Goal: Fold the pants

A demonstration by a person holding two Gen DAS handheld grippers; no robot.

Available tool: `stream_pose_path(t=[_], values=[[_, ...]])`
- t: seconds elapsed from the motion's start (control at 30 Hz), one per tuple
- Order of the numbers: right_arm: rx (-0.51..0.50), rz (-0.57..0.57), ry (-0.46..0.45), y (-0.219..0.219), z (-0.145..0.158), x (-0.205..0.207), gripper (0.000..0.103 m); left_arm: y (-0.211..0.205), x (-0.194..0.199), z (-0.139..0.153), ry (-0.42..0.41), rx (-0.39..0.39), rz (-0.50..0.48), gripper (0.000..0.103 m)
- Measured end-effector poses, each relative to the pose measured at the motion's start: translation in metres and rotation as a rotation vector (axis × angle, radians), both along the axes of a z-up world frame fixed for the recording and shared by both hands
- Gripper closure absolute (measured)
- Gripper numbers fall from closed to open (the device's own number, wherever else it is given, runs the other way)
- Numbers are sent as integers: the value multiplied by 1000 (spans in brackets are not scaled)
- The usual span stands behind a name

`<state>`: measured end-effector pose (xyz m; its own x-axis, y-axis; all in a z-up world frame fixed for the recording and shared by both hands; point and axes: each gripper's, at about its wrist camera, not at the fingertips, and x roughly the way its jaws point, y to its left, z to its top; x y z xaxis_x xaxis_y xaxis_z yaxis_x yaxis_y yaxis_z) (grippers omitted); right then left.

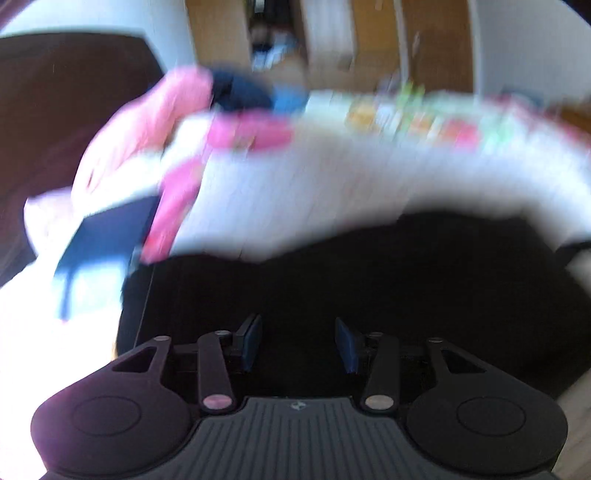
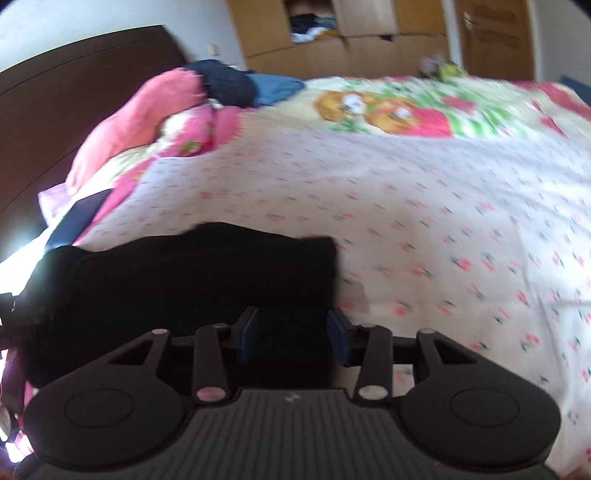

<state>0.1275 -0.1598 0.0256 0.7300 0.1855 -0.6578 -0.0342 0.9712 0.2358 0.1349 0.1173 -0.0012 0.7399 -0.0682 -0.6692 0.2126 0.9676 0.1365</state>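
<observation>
Two views look forward along hand-held tools over a bed. Both are blurred, the left wrist view heavily.

In the left wrist view, the left tool sits at the bottom of the frame with its two blue-padded fingers parted about halfway. Nothing is gripped between them. Directly beyond and beneath the fingers lie the black pants, a wide dark mass spread across the near part of the bed. Beyond the pants is the pale bedsheet, smeared by blur.

In the right wrist view, the right tool also has its fingers parted about halfway, with no fabric pinched between the pads. The pants lie on the bed to the left of and under the tool, forming a roughly rectangular black shape whose right edge falls near the gap between the fingers. The bedsheet is white with small pink flowers, with a cartoon bear print farther back. A pink pillow lies against the dark headboard at upper left, and dark blue clothing is piled beside it. Wooden cupboards stand along the far wall.
</observation>
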Motion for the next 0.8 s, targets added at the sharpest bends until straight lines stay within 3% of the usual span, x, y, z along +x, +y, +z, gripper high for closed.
stream_pose_path(t=[0.07,0.13,0.23,0.37,0.43,0.63,0.73,0.8], values=[[99,-4,61,-16,-16,6,60,17,-4,-10,38,-31,7,45],[219,3,94,-23,-31,10,60,18,-11,1,41,-52,20,45],[371,33,139,-31,-42,18,60,-1,-11,16,21,42,13,45],[447,97,190,-47,-49,26,60,-18,-11,30,-11,62,-36,45],[565,112,224,-59,-61,31,60,-27,-9,37,-17,44,-53,45],[719,250,294,-55,-71,55,58,-47,2,30,2,41,-111,45],[802,237,341,-55,-86,66,69,-50,4,25,15,33,-132,45],[864,243,340,-44,-86,68,70,-51,6,21,20,41,-135,45]])
